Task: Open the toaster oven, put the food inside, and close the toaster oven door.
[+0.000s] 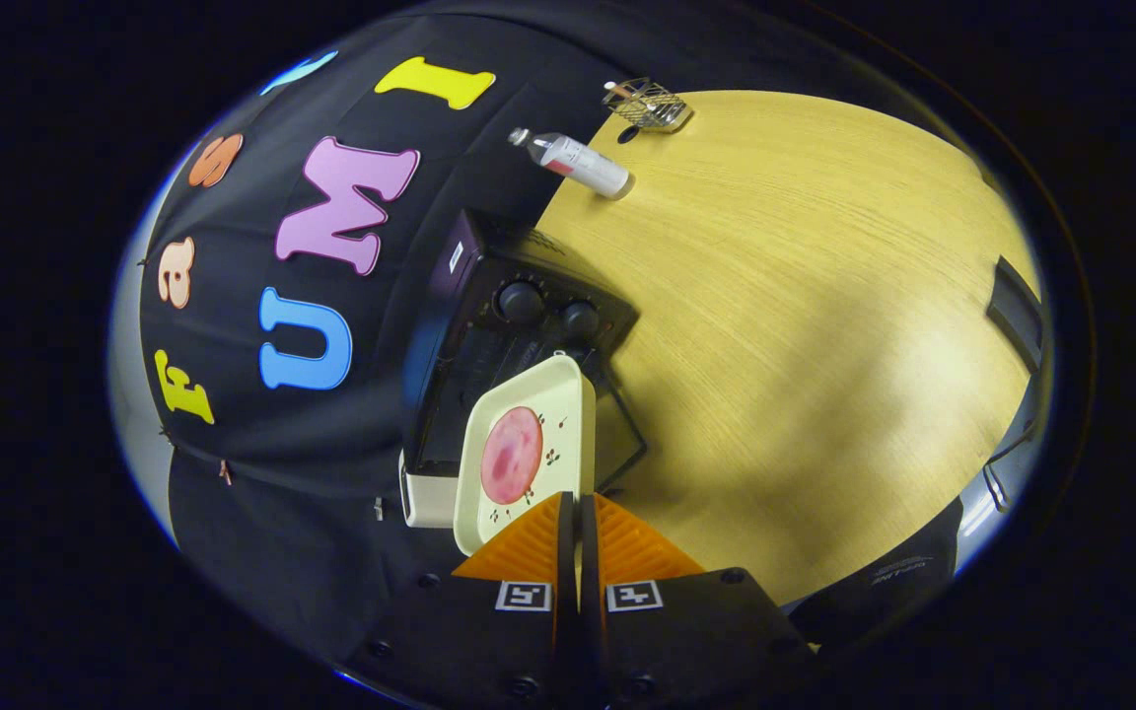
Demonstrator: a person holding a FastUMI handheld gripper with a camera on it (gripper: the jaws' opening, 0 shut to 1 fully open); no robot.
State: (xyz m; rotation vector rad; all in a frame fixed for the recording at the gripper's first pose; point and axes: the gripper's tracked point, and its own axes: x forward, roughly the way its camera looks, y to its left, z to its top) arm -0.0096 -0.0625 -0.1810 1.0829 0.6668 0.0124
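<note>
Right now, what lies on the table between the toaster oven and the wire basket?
In the gripper view, a plastic bottle lies on its side between the toaster oven and the wire basket.

place: a staged recording booth
walls: black cloth (262, 463)
furniture: wooden table (805, 325)
props: toaster oven (519, 335), bottle (578, 161), wire basket (649, 104)

The tray (527, 454) covers most of the toaster oven (489, 345) front, and its near edge is hidden behind the gripper (578, 513). At one o'clock, the wire basket's (649, 104) contents are too small to tell.
</note>
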